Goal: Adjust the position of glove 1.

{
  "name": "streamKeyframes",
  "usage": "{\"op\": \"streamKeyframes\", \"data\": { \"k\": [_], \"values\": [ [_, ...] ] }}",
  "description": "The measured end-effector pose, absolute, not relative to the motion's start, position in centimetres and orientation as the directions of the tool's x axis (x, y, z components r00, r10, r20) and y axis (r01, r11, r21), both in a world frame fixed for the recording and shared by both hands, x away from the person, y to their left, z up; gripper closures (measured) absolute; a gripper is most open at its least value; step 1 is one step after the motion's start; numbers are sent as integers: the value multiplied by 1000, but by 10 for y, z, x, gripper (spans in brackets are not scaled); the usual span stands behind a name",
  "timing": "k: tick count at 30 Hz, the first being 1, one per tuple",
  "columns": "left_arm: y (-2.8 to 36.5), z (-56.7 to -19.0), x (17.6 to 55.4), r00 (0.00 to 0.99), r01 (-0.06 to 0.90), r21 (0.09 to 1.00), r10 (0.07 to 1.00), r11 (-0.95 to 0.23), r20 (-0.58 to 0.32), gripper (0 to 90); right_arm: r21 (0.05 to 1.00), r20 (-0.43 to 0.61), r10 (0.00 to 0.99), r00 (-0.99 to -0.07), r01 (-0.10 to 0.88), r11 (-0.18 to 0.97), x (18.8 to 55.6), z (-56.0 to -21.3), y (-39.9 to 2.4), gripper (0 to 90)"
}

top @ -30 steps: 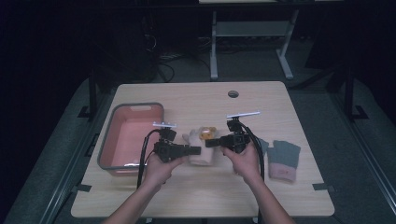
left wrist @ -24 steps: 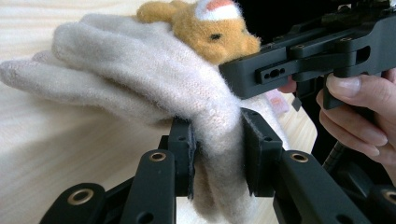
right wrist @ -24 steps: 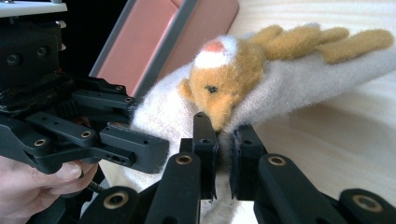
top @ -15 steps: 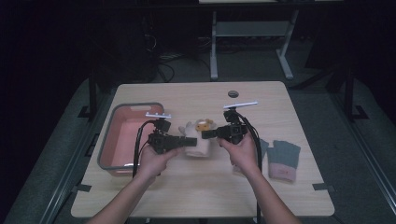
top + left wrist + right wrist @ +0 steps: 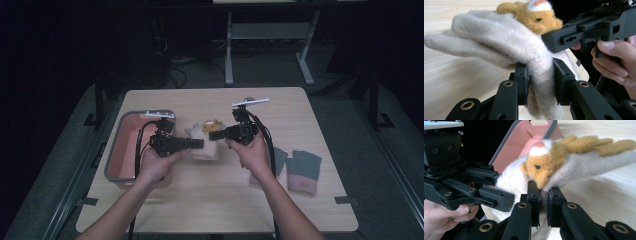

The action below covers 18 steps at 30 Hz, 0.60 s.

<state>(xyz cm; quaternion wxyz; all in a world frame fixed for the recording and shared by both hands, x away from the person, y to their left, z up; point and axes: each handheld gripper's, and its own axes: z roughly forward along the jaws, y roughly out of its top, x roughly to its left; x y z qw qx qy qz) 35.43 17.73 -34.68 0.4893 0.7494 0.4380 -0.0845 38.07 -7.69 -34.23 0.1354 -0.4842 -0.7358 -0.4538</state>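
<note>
A cream knitted glove [image 5: 205, 147] with an orange animal face [image 5: 537, 16] on its back hangs above the middle of the wooden table [image 5: 215, 205], held from both sides. My left gripper [image 5: 199, 144] is shut on the cuff [image 5: 541, 82], the wool squeezed between its pads. My right gripper [image 5: 214, 135] is shut on the glove's other edge [image 5: 543, 188], just under the orange face [image 5: 544, 167]. The glove's fingers [image 5: 454, 42] stick out free past the jaws.
A pink tray [image 5: 126, 150] with a grey rim sits at the table's left, close behind my left hand. Two grey and pink gloves [image 5: 299, 170] lie at the right beside my right forearm. A small dark round thing [image 5: 248, 98] rests near the far edge.
Both grippers have risen and moved toward the far side of the table, carrying the cream glove up with them. Their grip looks unchanged.
</note>
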Motion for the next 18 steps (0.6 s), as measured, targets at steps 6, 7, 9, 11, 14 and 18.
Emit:
{"op": "streamKeyframes", "data": {
  "k": [6, 7, 9, 11, 14, 18],
  "values": [
    [186, -337, 358, 599, 738, 662, 575, -127, -557, 681, 546, 640, 579, -505, 829, 120, 386, -333, -70, 830],
    [187, -335, 358, 602, 735, 665, 574, -129, -554, 681, 547, 642, 576, -506, 829, 120, 387, -331, -69, 830],
    [190, -332, 359, 600, 735, 667, 576, -122, -556, 681, 548, 643, 572, -510, 828, 122, 389, -329, -66, 830],
    [193, -330, 359, 596, 737, 666, 577, -117, -559, 681, 554, 641, 568, -516, 824, 123, 390, -327, -64, 830],
    [196, -327, 360, 601, 732, 671, 579, -123, -550, 681, 553, 643, 566, -516, 824, 124, 392, -323, -60, 830],
    [201, -321, 362, 608, 723, 680, 578, -120, -544, 681, 556, 646, 559, -520, 822, 121, 394, -318, -55, 830]
  ]
}}
